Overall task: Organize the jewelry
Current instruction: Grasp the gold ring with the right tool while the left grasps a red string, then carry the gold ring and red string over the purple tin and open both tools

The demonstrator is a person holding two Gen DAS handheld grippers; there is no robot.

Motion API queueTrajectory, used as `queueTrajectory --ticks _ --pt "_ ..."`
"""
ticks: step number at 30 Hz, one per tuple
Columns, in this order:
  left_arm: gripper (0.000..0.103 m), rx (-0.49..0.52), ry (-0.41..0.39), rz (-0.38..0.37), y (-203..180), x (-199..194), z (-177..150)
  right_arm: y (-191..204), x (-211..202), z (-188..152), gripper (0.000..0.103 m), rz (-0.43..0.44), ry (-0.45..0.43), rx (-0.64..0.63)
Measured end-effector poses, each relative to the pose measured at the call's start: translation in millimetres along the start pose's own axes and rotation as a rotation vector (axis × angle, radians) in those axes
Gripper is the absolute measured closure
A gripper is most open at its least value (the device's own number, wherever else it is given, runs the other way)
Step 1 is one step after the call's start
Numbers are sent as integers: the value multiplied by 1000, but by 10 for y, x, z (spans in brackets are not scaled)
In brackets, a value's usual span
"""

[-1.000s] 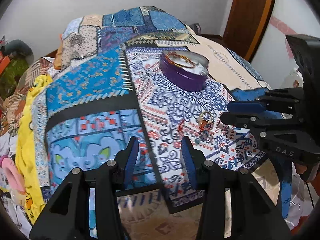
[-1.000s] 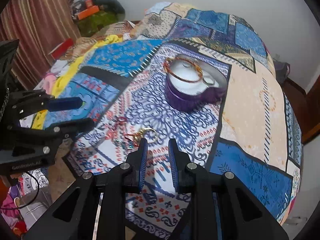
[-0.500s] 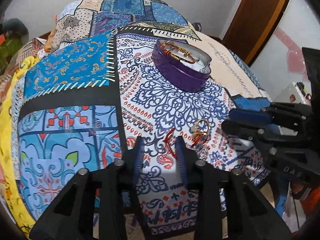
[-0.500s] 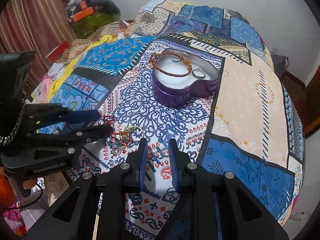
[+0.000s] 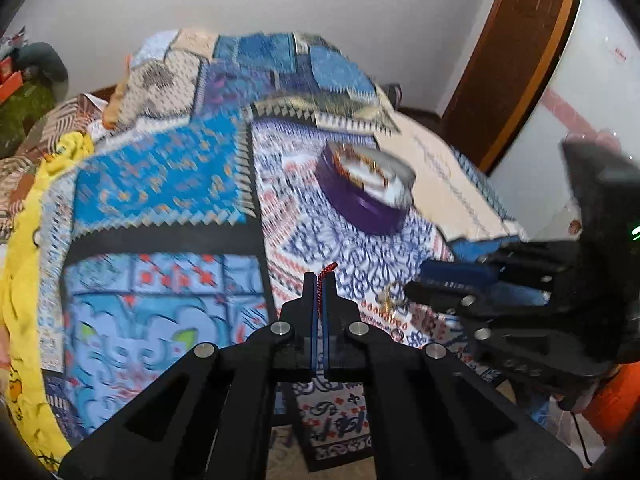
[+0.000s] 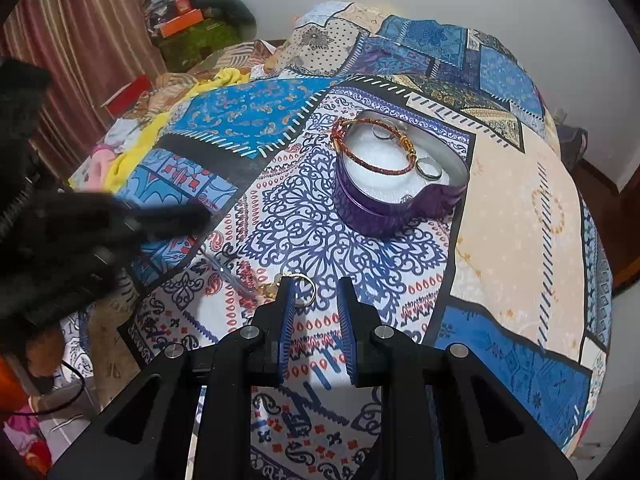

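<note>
Left gripper (image 5: 319,280), centre of the left wrist view, has its fingers pinched together on a red beaded strand (image 5: 325,280) that pokes out above the tips. Right gripper (image 6: 316,296), bottom centre of its own view, has its fingers apart with nothing between them, tips just beside the gold rings (image 6: 298,286) on the patterned bedspread (image 6: 520,240). Purple tin (image 6: 396,196) sits upper centre, holding a red-gold bangle (image 6: 374,146) and silver rings.

The left claw (image 6: 100,236) was a dark blur in the right view. The red cord (image 5: 322,285) ran hidden between fingers. The tin (image 5: 366,192) was smeared; the ring (image 6: 305,285) was partly covered.
</note>
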State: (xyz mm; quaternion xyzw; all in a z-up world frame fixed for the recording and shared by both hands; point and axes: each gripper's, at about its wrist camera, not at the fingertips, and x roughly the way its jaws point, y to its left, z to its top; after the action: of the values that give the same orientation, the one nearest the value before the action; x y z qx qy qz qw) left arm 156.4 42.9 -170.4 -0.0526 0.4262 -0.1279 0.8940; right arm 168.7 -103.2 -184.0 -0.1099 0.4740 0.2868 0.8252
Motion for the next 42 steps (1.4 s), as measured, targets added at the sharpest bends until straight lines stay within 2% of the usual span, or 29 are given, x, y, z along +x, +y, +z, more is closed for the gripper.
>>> queueTrajectory --ticks 6,8,11,13,19,22,29,42 --pt "103 7 -50 46 104 -181 50 54 31 22 83 16 7 -11" --pt "103 0 -50 53 141 -184 32 78 75 28 80 10 18 -19" --pt "103 -3 -42 55 155 -153 -1 99 94 38 70 3 18 -25" --pt "103 -3 -35 51 151 -130 -26 97 110 49 69 5 20 -26" --pt "103 12 -33 38 75 -107 -35 44 139 49 69 7 28 -5" --pt "103 26 -36 38 15 -103 -25 23 168 36 80 -9 37 0" --pt "103 42 -38 31 -66 -107 20 80 137 4 82 -23 29 -41" --pt "103 49 -126 4 -265 -273 331 -93 -340 100 82 1 -119 56"
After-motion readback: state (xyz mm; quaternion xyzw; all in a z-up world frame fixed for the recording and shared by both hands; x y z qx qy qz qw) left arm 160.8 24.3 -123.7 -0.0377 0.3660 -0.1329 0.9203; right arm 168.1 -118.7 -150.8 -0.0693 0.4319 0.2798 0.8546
